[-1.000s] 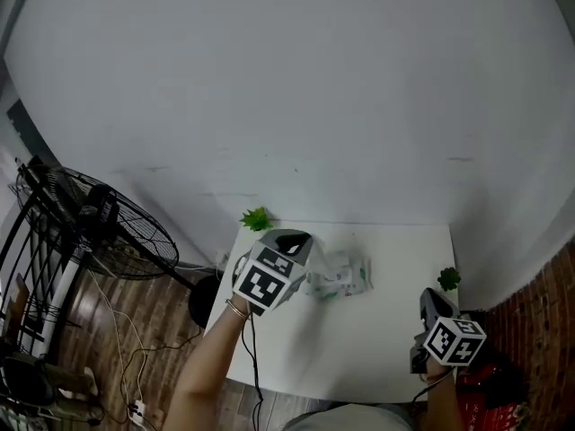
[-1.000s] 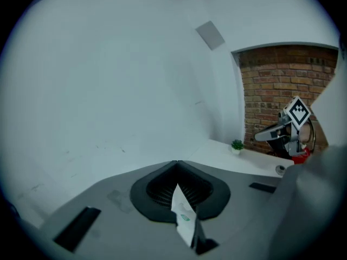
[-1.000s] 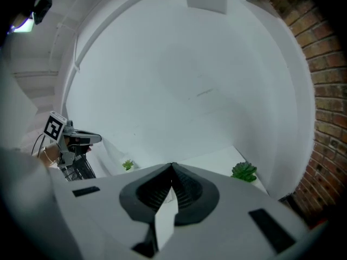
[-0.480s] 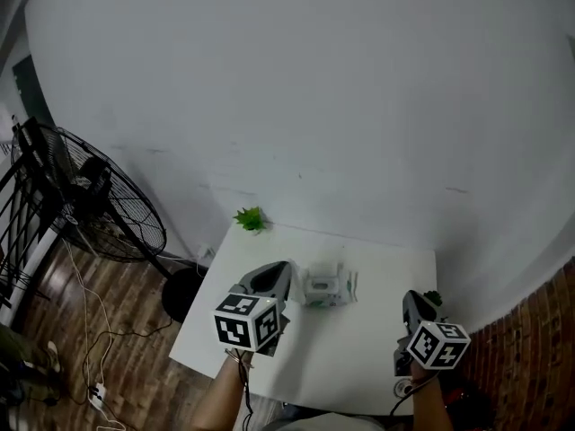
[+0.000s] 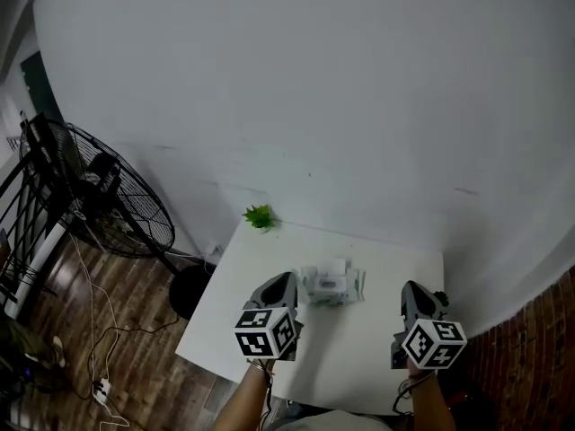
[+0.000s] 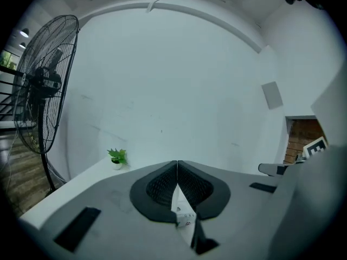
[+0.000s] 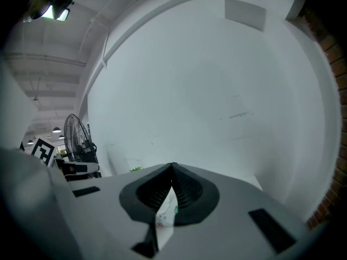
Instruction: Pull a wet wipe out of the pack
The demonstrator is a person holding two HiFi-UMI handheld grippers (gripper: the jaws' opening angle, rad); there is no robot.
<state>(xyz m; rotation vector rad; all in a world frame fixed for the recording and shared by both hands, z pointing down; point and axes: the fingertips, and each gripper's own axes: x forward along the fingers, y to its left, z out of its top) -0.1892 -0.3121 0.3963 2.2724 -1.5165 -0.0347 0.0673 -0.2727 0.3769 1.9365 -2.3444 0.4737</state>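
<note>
The wet wipe pack, white with green print, lies in the middle of the white table. A white piece stands up from its top. My left gripper hangs just left of the pack, apart from it, its jaws pressed together on nothing. My right gripper is shut too, well to the right of the pack. In the left gripper view the jaw tips of the left gripper meet, with a white sliver of the pack below them. The right gripper shows the same, over a green-printed sliver of the pack.
A small potted plant stands at the table's far left corner. A large floor fan stands on the wood floor to the left, with cables beneath it. A white wall runs behind the table and brick shows at the right.
My left gripper has drawn back from the pack's left end toward the table's near side. The pack lies flatter and squarer. The right gripper has hardly moved.
</note>
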